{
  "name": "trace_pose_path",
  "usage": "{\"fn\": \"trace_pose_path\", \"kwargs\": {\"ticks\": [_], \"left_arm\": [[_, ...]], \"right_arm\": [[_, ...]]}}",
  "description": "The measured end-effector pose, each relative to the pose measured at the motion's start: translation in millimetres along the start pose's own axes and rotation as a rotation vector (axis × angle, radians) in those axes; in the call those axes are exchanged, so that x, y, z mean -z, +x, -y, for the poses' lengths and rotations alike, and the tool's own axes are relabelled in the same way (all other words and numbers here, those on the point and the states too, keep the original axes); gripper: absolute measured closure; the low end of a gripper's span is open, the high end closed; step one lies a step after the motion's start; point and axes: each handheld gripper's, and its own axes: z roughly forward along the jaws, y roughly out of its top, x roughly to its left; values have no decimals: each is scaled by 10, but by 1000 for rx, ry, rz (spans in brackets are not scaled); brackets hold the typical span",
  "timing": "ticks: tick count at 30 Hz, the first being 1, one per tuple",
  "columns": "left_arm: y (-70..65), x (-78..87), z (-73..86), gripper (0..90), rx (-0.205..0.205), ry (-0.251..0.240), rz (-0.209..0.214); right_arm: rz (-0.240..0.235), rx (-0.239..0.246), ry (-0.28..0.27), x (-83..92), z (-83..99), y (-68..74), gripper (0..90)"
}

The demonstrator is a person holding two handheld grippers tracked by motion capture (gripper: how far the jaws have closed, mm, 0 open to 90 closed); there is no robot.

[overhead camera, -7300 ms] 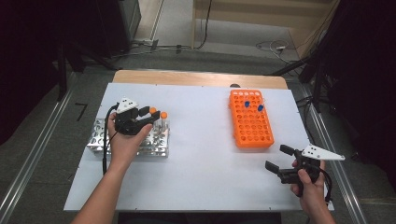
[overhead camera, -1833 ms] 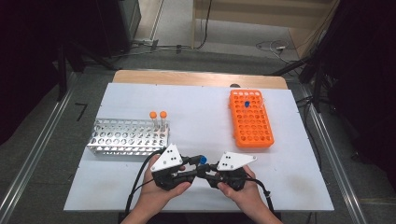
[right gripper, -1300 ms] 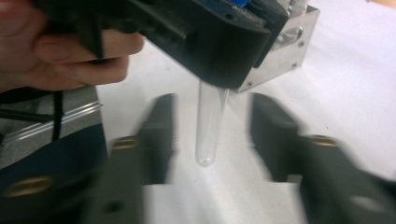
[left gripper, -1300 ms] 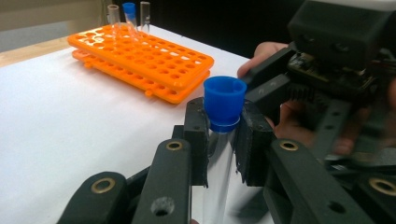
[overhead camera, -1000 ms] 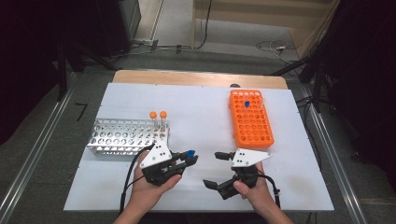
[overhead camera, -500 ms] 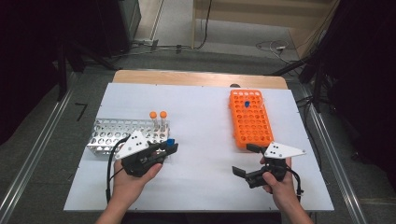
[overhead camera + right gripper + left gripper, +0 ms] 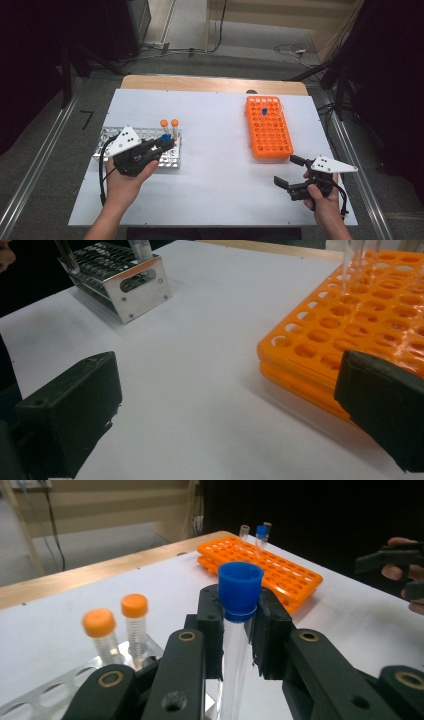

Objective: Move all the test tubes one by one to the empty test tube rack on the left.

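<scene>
Clamping the blue-capped tube [image 7: 239, 605], left tongs [image 7: 240, 625] apparently hover over the metal rack [image 7: 112, 137].

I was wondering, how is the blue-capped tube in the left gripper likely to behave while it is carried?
The blue-capped tube looks like clear, thin, smooth plastic, so it is probably light and stiff, perhaps slippery. The left gripper clamps it just below the cap, whose wider rim may stop it from sliding down. Laid down, its round body would likely roll.

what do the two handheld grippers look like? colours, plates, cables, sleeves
Both are matte black. The left gripper has linked jaw arms with brass-coloured pivot pins, a white three-cornered plate with small dark dots on top, and a black cable looping down beside the forearm. The right gripper has blocky black jaws, a matching white plate and a black cable. Both forearms are bare, with no sleeves or gloves.
</scene>
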Motion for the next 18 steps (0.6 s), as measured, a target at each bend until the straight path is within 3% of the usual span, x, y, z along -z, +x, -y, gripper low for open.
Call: {"fn": "trace_pose_path", "kwargs": {"ticks": [9,18], "left_arm": [[225,29,-49,770,22,-19,-63],[457,-70,-94,770,51,-28,-118]], "right_arm": [[40,-23,16,39,87,-202,0],[52,-45,11,63,101,-252,0]]}}
